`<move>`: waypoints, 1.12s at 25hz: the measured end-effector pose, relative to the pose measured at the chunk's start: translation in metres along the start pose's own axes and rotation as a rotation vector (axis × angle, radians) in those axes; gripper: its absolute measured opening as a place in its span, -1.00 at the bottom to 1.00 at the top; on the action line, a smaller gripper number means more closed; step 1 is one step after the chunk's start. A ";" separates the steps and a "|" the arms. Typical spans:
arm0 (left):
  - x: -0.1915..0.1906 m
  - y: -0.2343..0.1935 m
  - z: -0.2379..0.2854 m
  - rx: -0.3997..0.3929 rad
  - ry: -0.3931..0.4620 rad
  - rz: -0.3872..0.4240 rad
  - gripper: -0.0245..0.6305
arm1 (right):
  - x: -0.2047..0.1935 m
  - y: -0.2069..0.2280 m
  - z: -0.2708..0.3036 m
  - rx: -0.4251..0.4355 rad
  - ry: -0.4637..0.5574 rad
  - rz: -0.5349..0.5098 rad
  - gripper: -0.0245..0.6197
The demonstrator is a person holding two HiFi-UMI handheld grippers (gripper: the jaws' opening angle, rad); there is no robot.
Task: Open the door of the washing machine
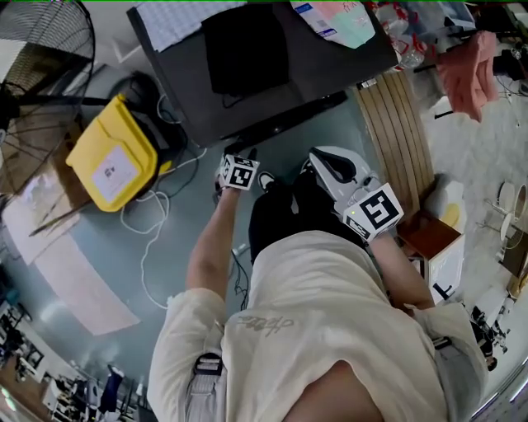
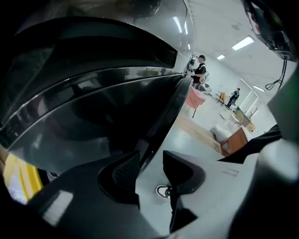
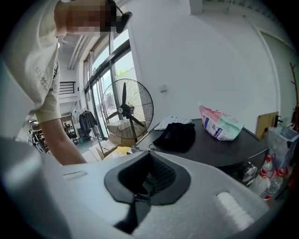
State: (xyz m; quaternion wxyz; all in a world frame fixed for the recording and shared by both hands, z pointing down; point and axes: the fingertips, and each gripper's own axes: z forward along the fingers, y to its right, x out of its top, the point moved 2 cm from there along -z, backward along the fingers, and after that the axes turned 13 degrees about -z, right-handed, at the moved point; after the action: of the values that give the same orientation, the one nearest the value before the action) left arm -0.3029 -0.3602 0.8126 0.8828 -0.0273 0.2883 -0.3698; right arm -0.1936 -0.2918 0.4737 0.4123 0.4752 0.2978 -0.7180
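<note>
Cream shirt (image 1: 330, 313) and bent shoulders fill the bottom of the head view, both bare forearms reaching down toward the washing machine (image 1: 338, 62), which stands at the top of that view with its front facing the person. On its dark top lie a black cloth (image 1: 246, 48), a patterned cloth (image 1: 169, 21) and a pink and green packet (image 1: 342, 18). The left gripper (image 1: 241, 169) is held low against the machine's front. In the left gripper view its jaws stand apart, and the curved, glossy dark door (image 2: 107, 107) fills the upper left, its rim running down into the gap close beside the left jaw; whether rim and pad touch cannot be told. Grey floor and a shoe (image 2: 162, 190) show between the jaws. The right gripper (image 1: 330, 169) hangs just beside the left one, off the machine, its jaws pressed together with nothing between them. To the left on the floor sit a yellow box (image 1: 111, 152), a loose white cable (image 1: 153, 210) and a standing fan (image 1: 41, 49); wooden planks (image 1: 396, 124) lie to the right.
</note>
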 end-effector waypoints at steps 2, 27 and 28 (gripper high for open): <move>0.003 -0.001 0.005 0.004 -0.005 0.011 -0.40 | -0.001 -0.003 0.002 0.006 0.003 0.006 -0.92; -0.046 0.018 0.028 -0.017 -0.210 0.078 -0.61 | -0.012 -0.001 -0.024 -0.034 0.004 0.034 -0.92; -0.049 0.022 0.027 -0.012 -0.203 0.069 -0.61 | -0.013 -0.001 -0.026 -0.034 0.007 0.040 -0.92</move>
State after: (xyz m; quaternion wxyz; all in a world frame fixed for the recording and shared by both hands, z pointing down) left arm -0.3021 -0.3156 0.8529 0.9195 -0.0599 0.2001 -0.3330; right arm -0.1809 -0.2661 0.4761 0.4337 0.4765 0.3017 -0.7028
